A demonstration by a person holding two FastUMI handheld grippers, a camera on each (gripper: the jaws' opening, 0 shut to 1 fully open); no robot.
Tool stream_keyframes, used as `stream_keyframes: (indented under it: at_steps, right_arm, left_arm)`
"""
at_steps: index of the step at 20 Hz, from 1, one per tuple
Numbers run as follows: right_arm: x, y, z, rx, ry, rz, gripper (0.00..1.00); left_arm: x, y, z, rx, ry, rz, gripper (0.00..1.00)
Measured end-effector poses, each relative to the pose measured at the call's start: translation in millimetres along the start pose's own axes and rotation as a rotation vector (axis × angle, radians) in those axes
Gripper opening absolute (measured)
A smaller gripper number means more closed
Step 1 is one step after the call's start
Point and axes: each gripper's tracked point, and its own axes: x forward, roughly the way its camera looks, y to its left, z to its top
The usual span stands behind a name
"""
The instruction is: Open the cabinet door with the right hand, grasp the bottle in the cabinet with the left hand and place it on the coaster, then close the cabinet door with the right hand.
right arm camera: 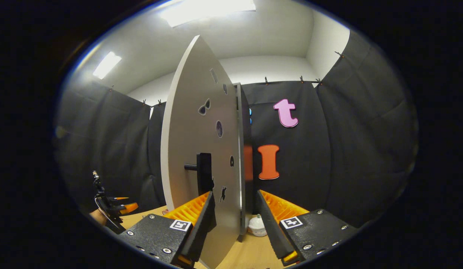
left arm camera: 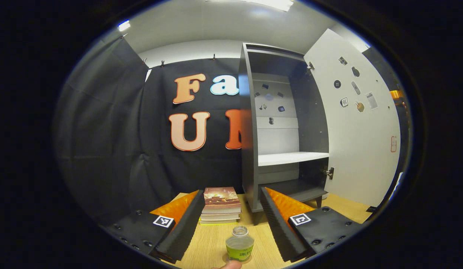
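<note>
Bottle stands upright on the wooden table at 6 o'clock in the left gripper view, between the spread fingers of the left gripper, touching neither; a coaster under it cannot be made out. Books lie stacked at 12 o'clock from it. Cabinet sits at 2 o'clock, its door swung wide. In the right gripper view, the right gripper straddles the door's edge, fingers wide, near the handle
</note>
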Motion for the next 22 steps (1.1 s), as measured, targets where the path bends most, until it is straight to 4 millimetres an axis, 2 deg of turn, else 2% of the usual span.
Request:
stream_keyframes:
  at_steps: [4, 8, 14, 16, 19, 20, 21, 22]
  right_arm:
    - [4.9, 34.8, -6.3, -0.001, 0.015, 0.089, 0.72]
    - [20.3, 77.7, -9.3, -0.04, 0.018, 0.139, 0.72]
    - [48.0, 123.8, -18.0, -0.018, 0.034, 0.231, 0.72]
    - [47.7, 127.5, -17.1, -0.008, 0.042, 0.258, 0.72]
    - [47.7, 146.1, -19.7, 0.008, 0.055, 0.332, 0.72]
    - [49.1, 151.0, -20.4, 0.001, 0.054, 0.346, 0.8]
    - [52.7, 154.5, -21.1, -0.012, 0.051, 0.353, 0.8]
    - [55.7, 154.9, -21.0, -0.026, 0.047, 0.352, 0.74]
  left_arm:
    - [5.0, 10.9, 2.1, 0.018, 0.0, 0.032, 0.97]
    - [2.7, 18.0, 2.6, 0.034, -0.006, 0.054, 0.97]
    - [0.4, 32.2, 8.5, 0.069, -0.02, 0.098, 0.97]
    - [-0.7, 33.1, 10.3, 0.073, -0.026, 0.108, 0.97]
    - [-3.1, 39.7, 21.2, 0.097, -0.055, 0.141, 0.97]
    - [-2.1, 41.2, 25.1, 0.11, -0.063, 0.154, 0.97]
    - [-5.6, 39.7, 27.9, 0.116, -0.074, 0.161, 0.96]
    - [-6.0, 37.7, 31.0, 0.12, -0.083, 0.162, 0.97]
